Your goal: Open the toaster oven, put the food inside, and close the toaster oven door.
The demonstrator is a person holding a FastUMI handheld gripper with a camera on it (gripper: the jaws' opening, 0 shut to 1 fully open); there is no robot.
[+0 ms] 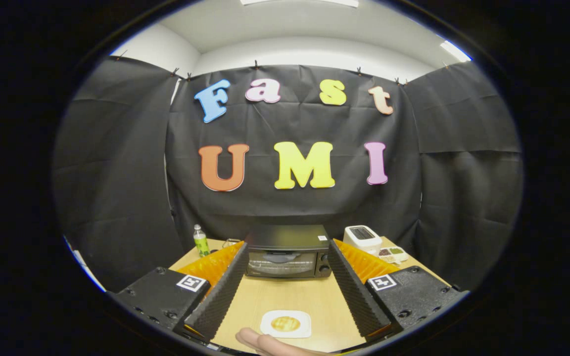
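Toaster oven [287,252] shut, beyond open claw [285,277].

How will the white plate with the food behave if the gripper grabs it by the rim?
The white plate looks shallow and rigid, so it should lift without flexing, though its smooth rim may slip. The food lies loose on it, so tilting could slide it off. The gripper is open, fingers either side of the plate, toaster oven beyond.
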